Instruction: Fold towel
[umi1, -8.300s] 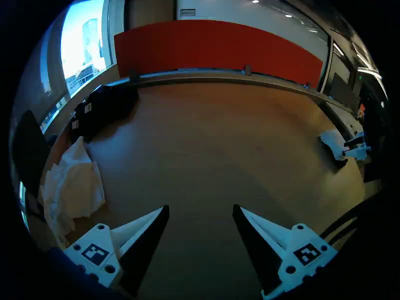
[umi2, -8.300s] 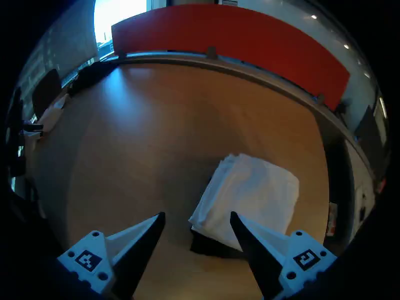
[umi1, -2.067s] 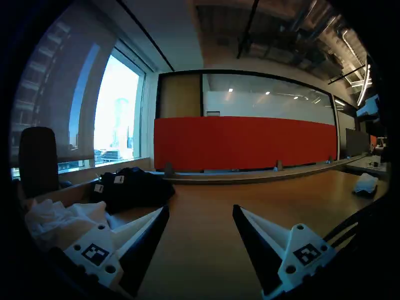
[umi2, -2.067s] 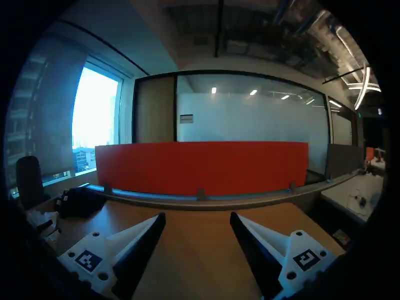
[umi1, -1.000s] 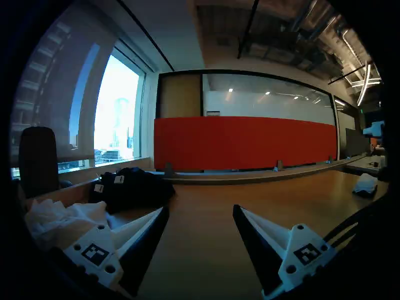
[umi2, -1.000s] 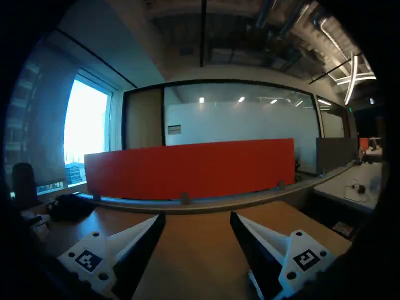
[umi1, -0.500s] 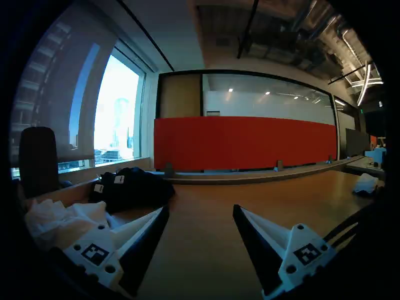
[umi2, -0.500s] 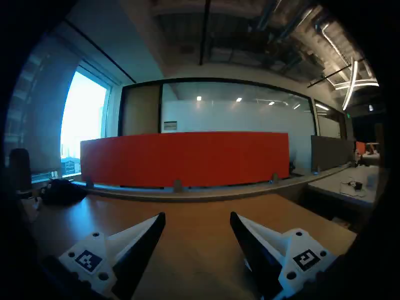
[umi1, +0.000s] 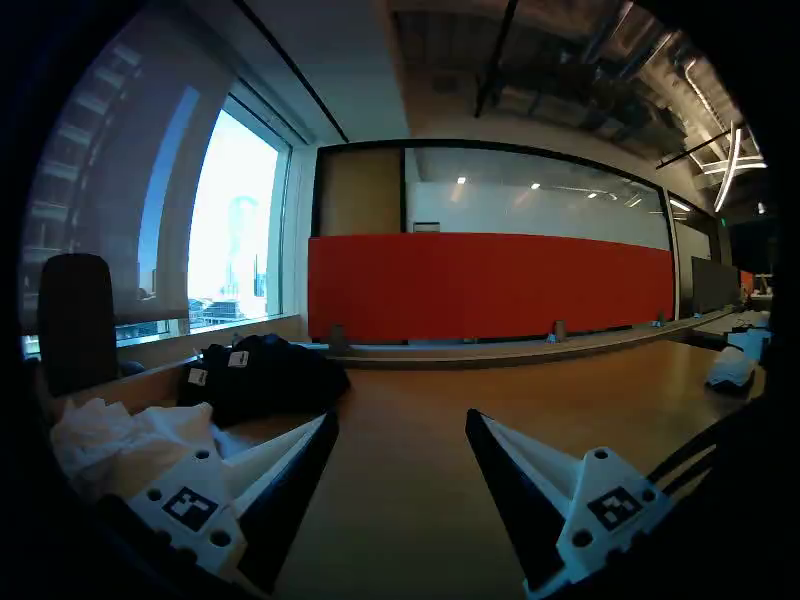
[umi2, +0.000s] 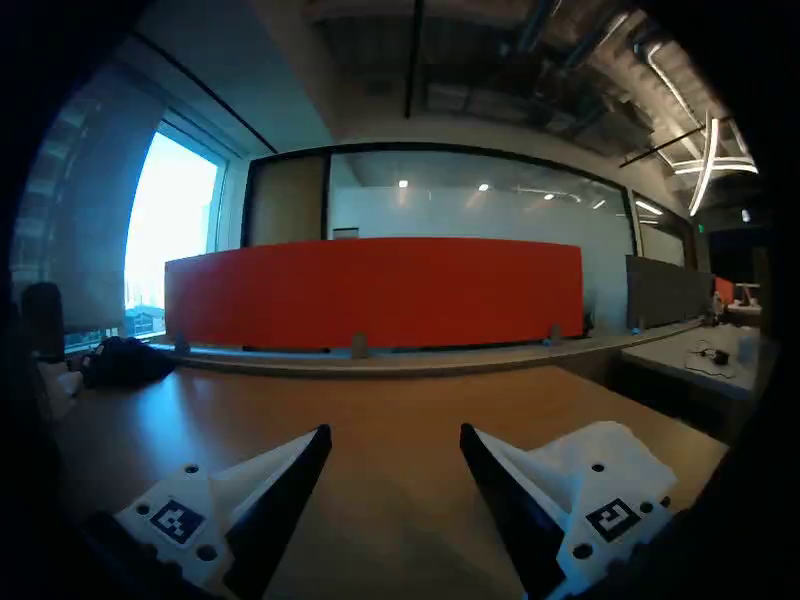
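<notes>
Towel (umi2: 638, 448): laid on the near side of the red partition (umi2: 370, 295), beside the right gripper (umi2: 395, 428).
Handling: judged soft and light; best taken at an edge.
Grippers: right gripper and left gripper (umi1: 400, 415) both spread, empty.

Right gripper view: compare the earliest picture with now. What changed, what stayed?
Both cameras swung up from looking down on the wooden table to looking level at the red partition. The folded white towel, earlier ahead of the right gripper, now lies behind its right finger. Nothing taken or released; it and the left gripper stayed open.
</notes>
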